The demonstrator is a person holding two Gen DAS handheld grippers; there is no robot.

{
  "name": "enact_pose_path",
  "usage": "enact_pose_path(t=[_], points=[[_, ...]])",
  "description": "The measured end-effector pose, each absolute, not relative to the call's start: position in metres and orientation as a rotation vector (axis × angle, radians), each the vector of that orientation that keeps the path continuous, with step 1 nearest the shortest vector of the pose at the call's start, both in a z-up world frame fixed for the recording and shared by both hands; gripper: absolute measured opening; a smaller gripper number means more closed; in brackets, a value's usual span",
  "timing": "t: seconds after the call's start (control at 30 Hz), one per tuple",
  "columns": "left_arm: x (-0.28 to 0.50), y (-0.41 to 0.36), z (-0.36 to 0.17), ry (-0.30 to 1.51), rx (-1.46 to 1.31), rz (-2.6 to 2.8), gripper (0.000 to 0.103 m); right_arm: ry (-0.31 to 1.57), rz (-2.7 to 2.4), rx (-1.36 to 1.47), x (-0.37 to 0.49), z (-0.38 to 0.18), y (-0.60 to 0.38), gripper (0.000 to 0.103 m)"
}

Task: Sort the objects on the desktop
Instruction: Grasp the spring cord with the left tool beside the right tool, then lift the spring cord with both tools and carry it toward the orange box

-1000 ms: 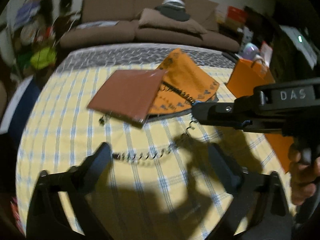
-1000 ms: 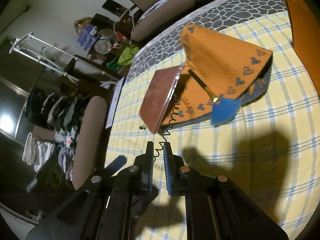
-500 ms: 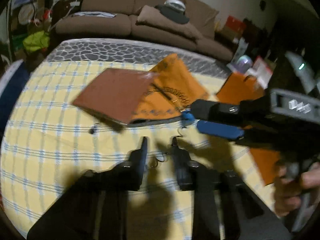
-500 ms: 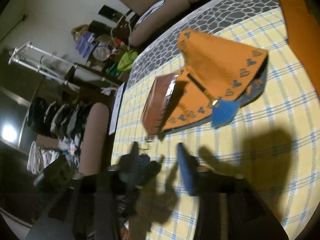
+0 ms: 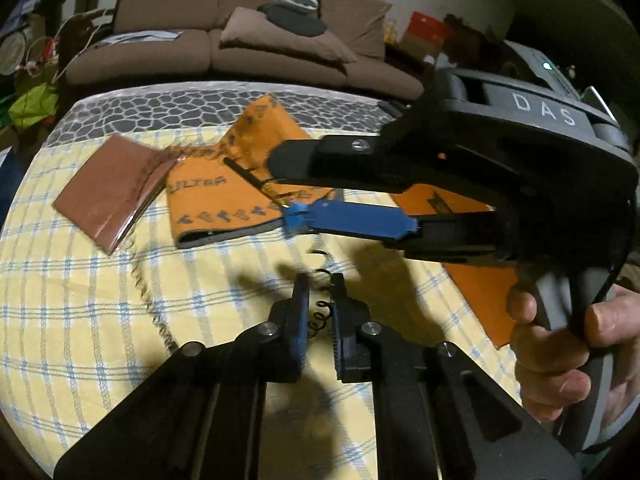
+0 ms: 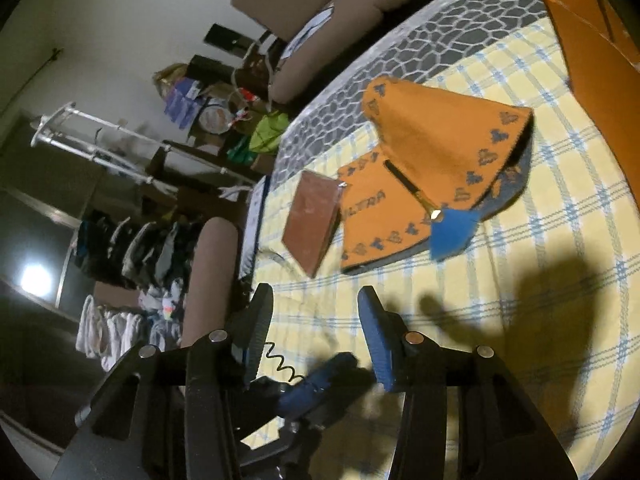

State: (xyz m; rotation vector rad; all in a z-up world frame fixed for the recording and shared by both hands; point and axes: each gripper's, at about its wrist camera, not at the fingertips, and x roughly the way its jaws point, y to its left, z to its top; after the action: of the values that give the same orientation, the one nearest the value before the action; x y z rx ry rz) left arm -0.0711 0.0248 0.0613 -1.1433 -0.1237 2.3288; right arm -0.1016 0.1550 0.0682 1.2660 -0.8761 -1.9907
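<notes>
A black coiled cord [image 5: 150, 300] lies on the yellow checked tablecloth [image 5: 80, 332]. My left gripper [image 5: 320, 280] is shut on one end of the coiled cord. My right gripper [image 6: 314, 296] is open and empty; it hovers above the left gripper and also shows in the left wrist view [image 5: 280, 184]. The cord's end curls between its fingers [image 6: 280, 364]. A brown notebook [image 5: 112, 192] and an orange pouch [image 5: 236, 188] with a blue-bristled brush [image 6: 452, 232] lie beyond.
An orange box [image 6: 600, 64] stands at the table's right. A brown sofa [image 5: 200, 40] with a cushion is behind the table. Clutter and a clothes rack [image 6: 120, 140] stand to the left.
My right gripper let go of the cord, opened and rose. My left gripper closed on the cord's end. The cord now trails toward the notebook.
</notes>
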Motion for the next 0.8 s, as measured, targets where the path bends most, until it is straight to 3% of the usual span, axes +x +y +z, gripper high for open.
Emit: enact_pose_path(t=[0.13,0.33,0.37,0.4,0.47,0.8], points=[[-0.067,0.029,0.068,-0.126,-1.114,2.322,0.009,-0.881,-1.955,1.217,-0.099,0.078,0.155,0.047],[-0.058,0.036,0.081,-0.101,-1.068,2.302,0.008,-0.713,-1.955,1.213,-0.090,0.093,0.139,0.048],[-0.058,0.036,0.082,-0.099,-1.064,2.301,0.007,-0.694,-1.968,1.215,-0.088,0.093,0.137,0.040],[-0.057,0.037,0.084,-0.096,-1.061,2.303,0.007,-0.681,-1.975,1.218,-0.087,0.092,0.135,0.023],[-0.057,0.038,0.085,-0.098,-1.057,2.301,0.007,-0.677,-1.980,1.219,-0.086,0.090,0.135,0.013],[-0.045,0.046,0.119,-0.096,-0.940,2.327,0.007,-0.722,-2.027,1.108,-0.076,0.119,0.166,0.009]])
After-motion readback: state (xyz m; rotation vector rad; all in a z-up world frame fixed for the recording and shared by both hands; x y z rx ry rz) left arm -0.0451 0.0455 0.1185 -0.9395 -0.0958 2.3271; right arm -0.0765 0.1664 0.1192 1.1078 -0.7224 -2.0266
